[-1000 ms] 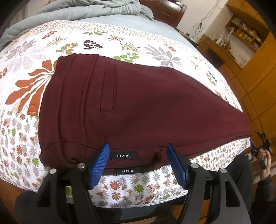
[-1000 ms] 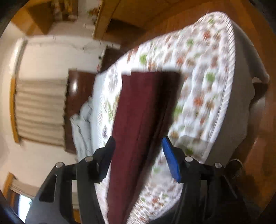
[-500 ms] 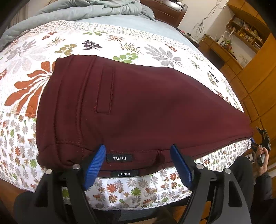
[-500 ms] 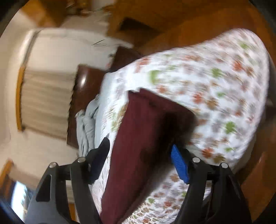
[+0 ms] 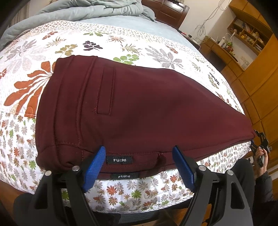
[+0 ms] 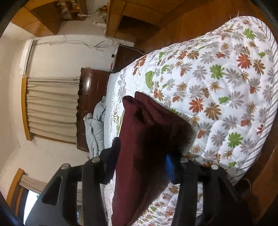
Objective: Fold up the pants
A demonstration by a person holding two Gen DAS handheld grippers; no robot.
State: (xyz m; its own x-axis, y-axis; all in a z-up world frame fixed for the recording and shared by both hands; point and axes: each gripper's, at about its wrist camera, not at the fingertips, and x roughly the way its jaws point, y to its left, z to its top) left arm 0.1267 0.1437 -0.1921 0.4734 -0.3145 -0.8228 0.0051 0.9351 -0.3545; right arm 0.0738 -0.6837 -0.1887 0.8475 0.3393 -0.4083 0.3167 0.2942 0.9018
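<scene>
Dark red pants (image 5: 135, 107) lie flat on the bed, folded lengthwise, waistband at the near left with two black "FUSHI" labels (image 5: 119, 160). My left gripper (image 5: 139, 166) is open, its blue fingers either side of the waistband edge, not clamping it. In the right wrist view the leg end of the pants (image 6: 147, 139) lies between the open fingers of my right gripper (image 6: 142, 156), the cloth filling the gap. The right gripper also shows small in the left wrist view (image 5: 260, 144) at the leg end.
The floral quilt (image 5: 121, 43) covers the bed, its edge (image 5: 139, 200) just below my left gripper. A grey duvet (image 5: 86, 10) is bunched by the dark headboard (image 5: 166, 12). Wooden shelves and wardrobe (image 5: 252, 43) stand to the right. Curtains (image 6: 52, 107) hang behind the headboard.
My right gripper has moved in onto the leg end, so the cloth now sits between its fingers. My left gripper has shifted slightly and stays open at the waistband.
</scene>
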